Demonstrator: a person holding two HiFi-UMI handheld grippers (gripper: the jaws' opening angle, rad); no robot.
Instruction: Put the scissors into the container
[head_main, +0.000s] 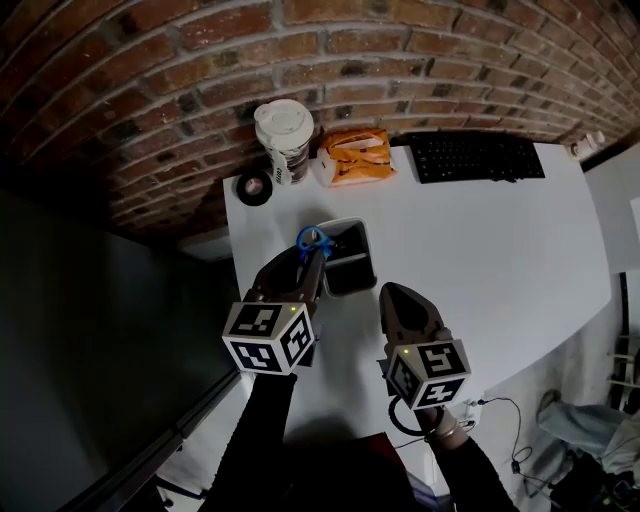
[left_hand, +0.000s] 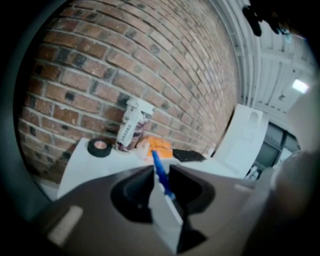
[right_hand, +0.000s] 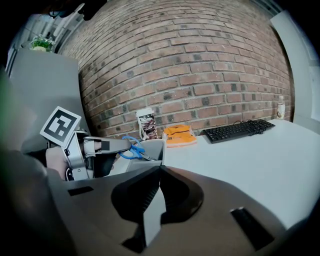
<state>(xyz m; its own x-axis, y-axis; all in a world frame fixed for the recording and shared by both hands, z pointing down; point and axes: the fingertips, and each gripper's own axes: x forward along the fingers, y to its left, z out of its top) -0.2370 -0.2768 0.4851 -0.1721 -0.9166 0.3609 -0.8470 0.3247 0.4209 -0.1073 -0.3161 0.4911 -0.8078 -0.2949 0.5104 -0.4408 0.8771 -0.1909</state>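
Observation:
Blue-handled scissors (head_main: 312, 240) hang tilted over the left end of a grey container (head_main: 367, 255) on the white table (head_main: 480, 250). In the right gripper view their blades point down into the container (right_hand: 152, 150). My left gripper (head_main: 308, 262) is at the scissors' handle. In the left gripper view the blue handle (left_hand: 159, 172) stands between the jaws, and the jaws are a little wider apart than it, so the left gripper (left_hand: 161, 170) is open. My right gripper (head_main: 388, 292) hovers just right of the container, shut and empty, its tips (right_hand: 160, 169) touching.
At the back by the brick wall stand a lidded paper cup (head_main: 284, 140), a black tape roll (head_main: 253, 187), an orange packet (head_main: 355, 155) and a black keyboard (head_main: 478, 155). The table's left edge runs close beside the container. A cable lies on the floor at lower right.

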